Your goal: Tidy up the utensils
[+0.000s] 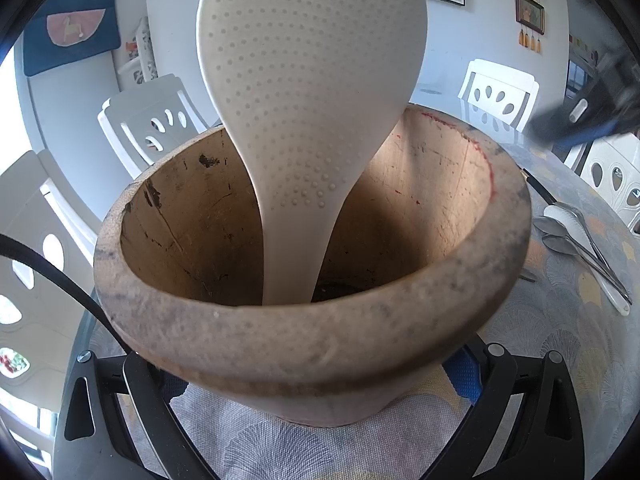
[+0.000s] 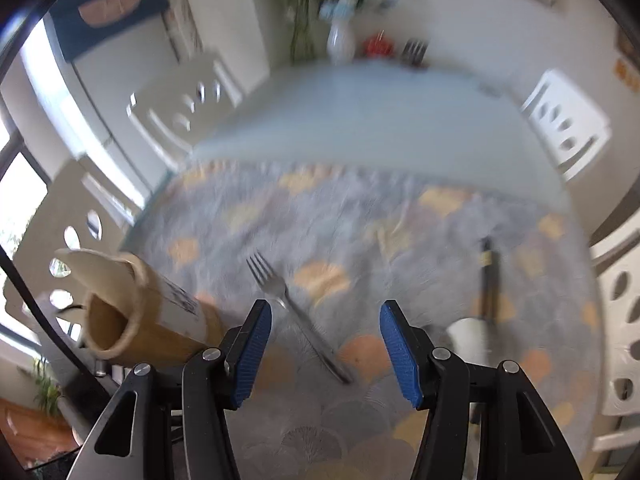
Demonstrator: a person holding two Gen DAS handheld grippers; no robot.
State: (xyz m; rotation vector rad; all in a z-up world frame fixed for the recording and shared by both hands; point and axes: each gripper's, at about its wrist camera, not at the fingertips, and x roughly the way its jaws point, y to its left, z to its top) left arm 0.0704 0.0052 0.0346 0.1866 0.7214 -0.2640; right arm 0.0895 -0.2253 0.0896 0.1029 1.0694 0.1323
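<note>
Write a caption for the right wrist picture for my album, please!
The open right gripper hovers over a fork lying on the patterned tablecloth.

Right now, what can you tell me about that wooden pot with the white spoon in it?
The wooden pot looks like a cut bamboo tube: thick, worn rim, tan inside with dark scuffs and some red marks. It stands on the patterned tablecloth, between the left gripper's fingers. A white dimpled rice spoon stands in it, handle down.
</note>
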